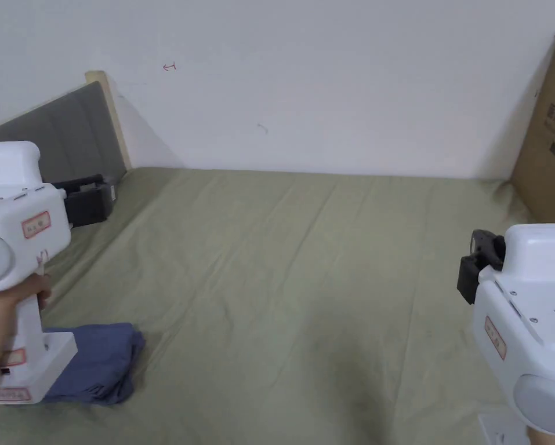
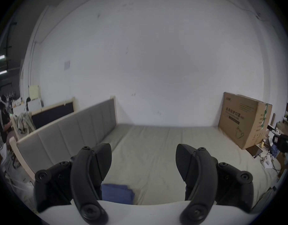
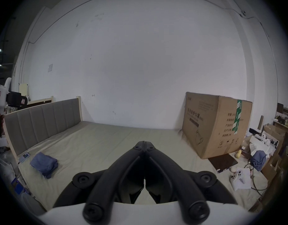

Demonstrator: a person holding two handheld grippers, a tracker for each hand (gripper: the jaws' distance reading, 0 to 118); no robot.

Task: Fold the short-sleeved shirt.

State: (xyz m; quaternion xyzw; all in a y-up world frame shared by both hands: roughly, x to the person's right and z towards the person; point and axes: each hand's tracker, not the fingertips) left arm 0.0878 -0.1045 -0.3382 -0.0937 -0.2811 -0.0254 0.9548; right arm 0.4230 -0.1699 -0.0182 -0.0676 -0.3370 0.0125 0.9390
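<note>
Shirt (image 1: 102, 362): blue, folded into a compact bundle, lying on the bed (image 1: 305, 278) near its left edge and close to the person. In the right gripper view the same bundle (image 3: 44, 164) sits near the grey padded headboard (image 3: 42, 121), with a small device just beside it at the bed edge. In the left gripper view a part of it (image 2: 117, 194) appears low in the frame, just beside the left-hand jaw.

Left tool (image 2: 143, 162): jaws stand wide apart with nothing between them; it is raised above the bed and does not touch the shirt. In the head view its white body (image 1: 15, 232) is held by a hand (image 1: 6, 316) at the left edge, in front of the shirt.

Right tool (image 3: 144, 145): jaws are pressed together at the tips, holding nothing, raised above the bed sheet. In the head view its white body (image 1: 531, 324) is at the right edge, well apart from the shirt.

Bed: covered by a pale green sheet with light creases. A large cardboard box (image 3: 216, 124) stands on the bed's far right corner against the white wall (image 1: 328, 87).
</note>
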